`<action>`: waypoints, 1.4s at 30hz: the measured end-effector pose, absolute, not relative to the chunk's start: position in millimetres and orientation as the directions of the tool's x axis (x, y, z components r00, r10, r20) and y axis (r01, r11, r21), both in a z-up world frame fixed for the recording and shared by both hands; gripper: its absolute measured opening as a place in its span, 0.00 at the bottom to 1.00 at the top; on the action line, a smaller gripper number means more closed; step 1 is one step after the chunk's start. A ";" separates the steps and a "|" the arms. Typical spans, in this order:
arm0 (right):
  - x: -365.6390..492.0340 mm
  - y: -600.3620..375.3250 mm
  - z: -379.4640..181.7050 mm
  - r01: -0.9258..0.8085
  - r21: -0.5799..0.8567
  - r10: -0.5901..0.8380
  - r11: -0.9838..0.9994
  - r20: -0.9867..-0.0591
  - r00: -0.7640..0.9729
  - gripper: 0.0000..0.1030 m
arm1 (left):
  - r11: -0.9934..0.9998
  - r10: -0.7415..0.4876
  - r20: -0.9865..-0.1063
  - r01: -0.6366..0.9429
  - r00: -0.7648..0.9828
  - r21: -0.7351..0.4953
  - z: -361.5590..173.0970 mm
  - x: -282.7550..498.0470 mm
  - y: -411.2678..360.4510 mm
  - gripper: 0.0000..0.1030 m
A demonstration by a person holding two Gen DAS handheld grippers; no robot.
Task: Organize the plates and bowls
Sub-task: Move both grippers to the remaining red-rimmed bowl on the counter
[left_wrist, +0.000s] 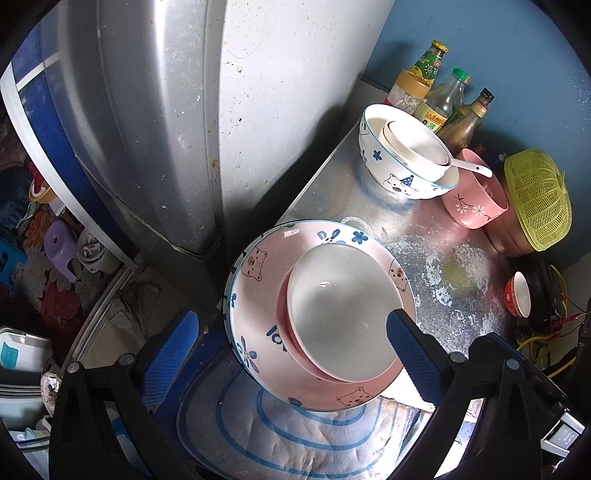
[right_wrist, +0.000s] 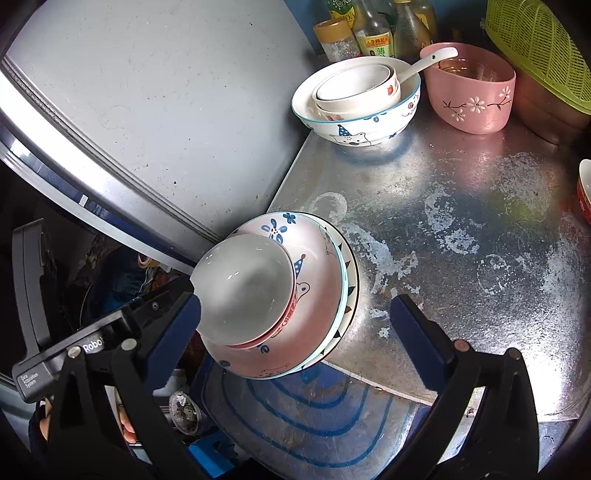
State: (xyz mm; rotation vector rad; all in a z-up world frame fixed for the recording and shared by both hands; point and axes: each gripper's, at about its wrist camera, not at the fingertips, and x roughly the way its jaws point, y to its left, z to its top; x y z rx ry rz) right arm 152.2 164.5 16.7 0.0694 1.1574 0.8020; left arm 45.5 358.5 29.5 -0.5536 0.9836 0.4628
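Resting at the desk [right_wrist: 461,192] edge, nested bowl stack [left_wrist: 321,314], left gripper [left_wrist: 291,354] spread around it, right gripper [right_wrist: 295,332] likewise apart.

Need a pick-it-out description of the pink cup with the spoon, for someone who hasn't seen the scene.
Start at the sauce bottles at the metal counter's back. In front sits a pink cup, between the white bear bowl and green basket. Only it has white blossoms.

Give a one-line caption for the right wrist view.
Open right gripper faces a white bowl nested in a pink bowl.
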 end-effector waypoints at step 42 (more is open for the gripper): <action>158.9 10.9 24.3 -0.241 0.494 0.549 0.836 -0.762 0.343 1.00 | 0.931 -0.011 -0.873 -0.313 0.488 -0.187 39.8 116.3 247.9 0.99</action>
